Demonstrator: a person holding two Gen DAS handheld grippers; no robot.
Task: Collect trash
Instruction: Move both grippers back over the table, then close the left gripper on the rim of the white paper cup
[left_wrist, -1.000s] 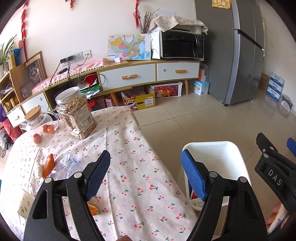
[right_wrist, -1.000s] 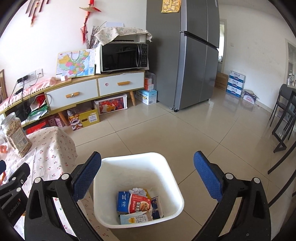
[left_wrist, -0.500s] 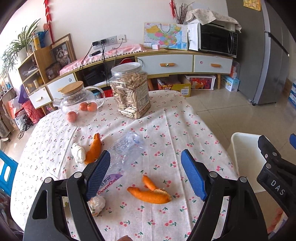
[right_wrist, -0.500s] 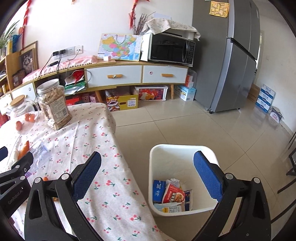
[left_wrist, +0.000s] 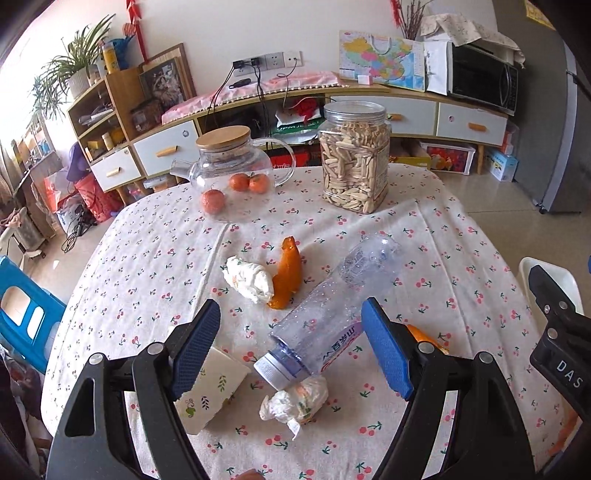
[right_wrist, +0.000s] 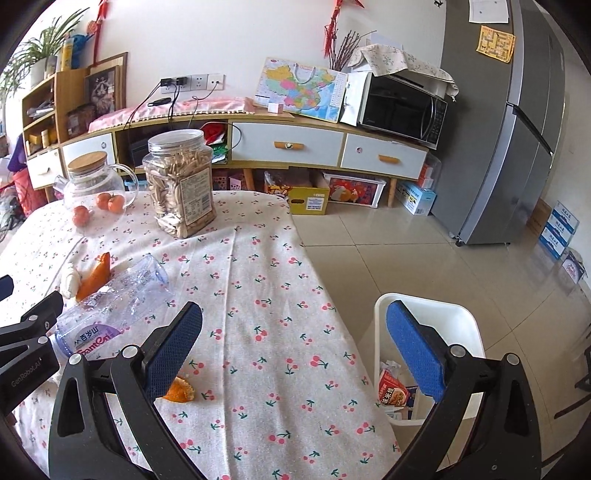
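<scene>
An empty clear plastic bottle (left_wrist: 328, 306) lies on the cherry-print tablecloth (left_wrist: 147, 258), between my left gripper's (left_wrist: 291, 350) open blue pads. Around it lie two crumpled tissues (left_wrist: 248, 278) (left_wrist: 295, 400), orange peel (left_wrist: 288, 273) and a small paper carton (left_wrist: 208, 389). My right gripper (right_wrist: 295, 354) is open and empty above the table's right edge; a peel piece (right_wrist: 178, 389) lies by its left pad. The bottle (right_wrist: 114, 306) also shows in the right wrist view. A white trash bin (right_wrist: 469, 332) with wrappers stands on the floor at right.
A glass teapot (left_wrist: 232, 166) with small oranges and a tall jar of seeds (left_wrist: 354, 155) stand at the table's far side. A blue stool (left_wrist: 22, 314) is at left. A sideboard (right_wrist: 288, 144), microwave (right_wrist: 402, 107) and fridge (right_wrist: 509, 122) line the wall.
Both grippers have swung left from the bin to over the table. The left one now looks down on the bottle and scraps. Both stayed open.
</scene>
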